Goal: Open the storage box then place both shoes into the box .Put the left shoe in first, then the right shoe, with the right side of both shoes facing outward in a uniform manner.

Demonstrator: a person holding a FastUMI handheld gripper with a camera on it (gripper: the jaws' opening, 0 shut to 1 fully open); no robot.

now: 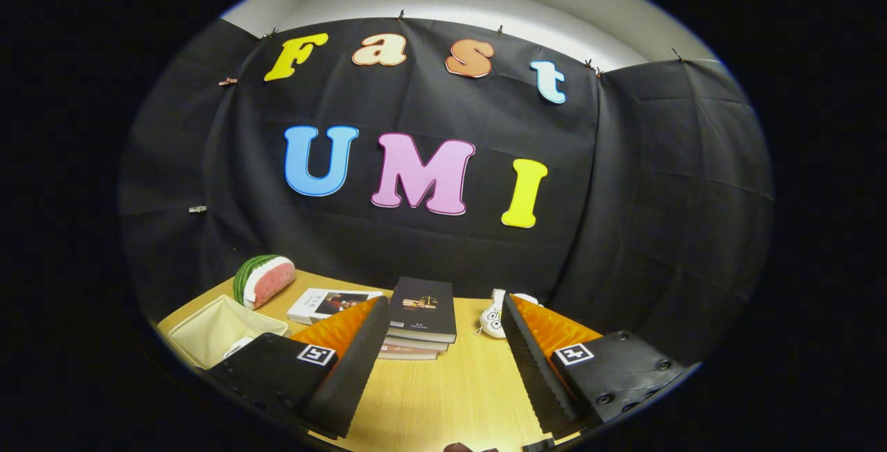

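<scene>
Hovering above the table point(450, 396), gripper point(443, 362) fingers apart, empty — cream storage box point(215, 331) lies left, beside left finger; lid state unclear.

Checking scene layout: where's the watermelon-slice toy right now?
In the gripper view the watermelon-slice toy lies at the table's far left, against the black cloth wall, just behind the cream fabric bin and left of the white book, beyond the open gripper.
</scene>
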